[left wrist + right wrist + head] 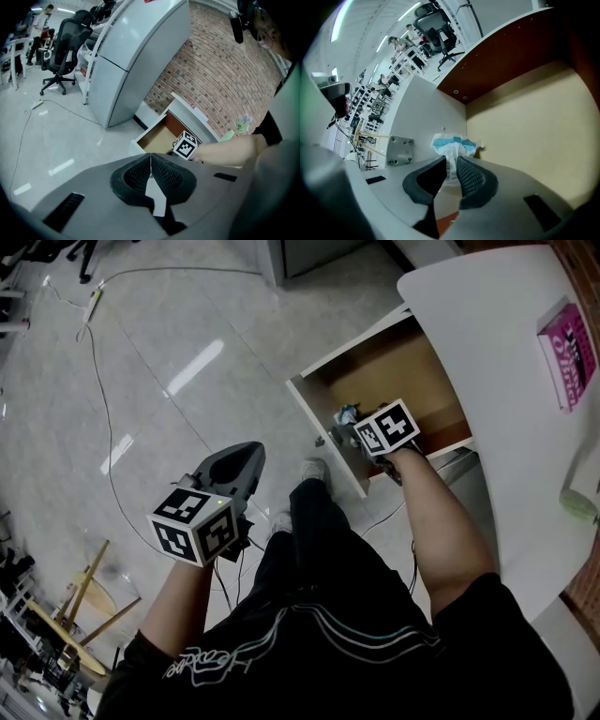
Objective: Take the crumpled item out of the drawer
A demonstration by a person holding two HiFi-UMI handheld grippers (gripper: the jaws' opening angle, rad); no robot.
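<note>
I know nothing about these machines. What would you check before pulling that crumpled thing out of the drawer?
1. Drawer open: ok. The drawer stands pulled out, with its top uncovered in the head view.
2. Item caught: ok. The right gripper has its fingers closed on the white and blue crumpled item.
3. Grip firm enough: cannot tell. Only the item's lower part sits between the fingers.
4. Nothing else caught: ok. Only the item shows between them.
5. Other hand clear: ok. The left gripper is shut, empty and held over the floor, apart from the drawer.
</note>
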